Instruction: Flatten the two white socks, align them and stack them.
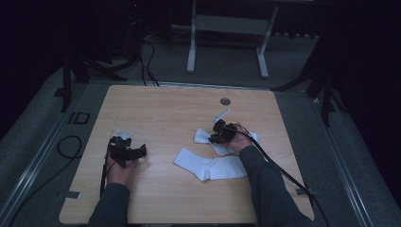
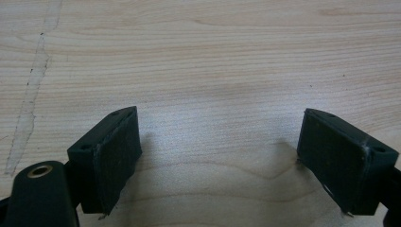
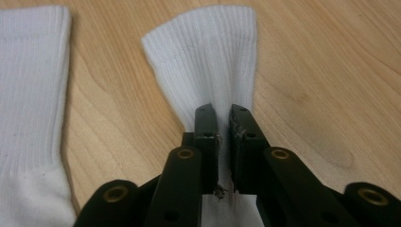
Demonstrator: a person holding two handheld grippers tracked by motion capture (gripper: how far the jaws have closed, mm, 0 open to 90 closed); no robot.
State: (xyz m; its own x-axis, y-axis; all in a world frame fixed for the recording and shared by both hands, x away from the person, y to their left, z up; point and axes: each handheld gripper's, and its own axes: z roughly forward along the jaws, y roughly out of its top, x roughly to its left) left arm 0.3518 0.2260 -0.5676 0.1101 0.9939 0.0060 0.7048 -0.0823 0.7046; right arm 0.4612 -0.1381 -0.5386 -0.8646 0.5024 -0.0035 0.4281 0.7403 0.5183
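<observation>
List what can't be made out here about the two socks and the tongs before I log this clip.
- Pinched sock: its lower part is hidden behind the right tongs in the right gripper view; in the high view the hand covers its middle.
- Flat sock: cut off by the left and bottom edges in the right gripper view.
- Left tongs: open over bare table; whether the pads touch the wood cannot be told.

White ribbed sock (image 3: 208,66) pinched mid-length between right gripper (image 3: 223,124) jaws, cuff end fanned flat on table. Second white sock (image 1: 208,166) lies flat, bent at heel, just beside first, nearer person.
</observation>
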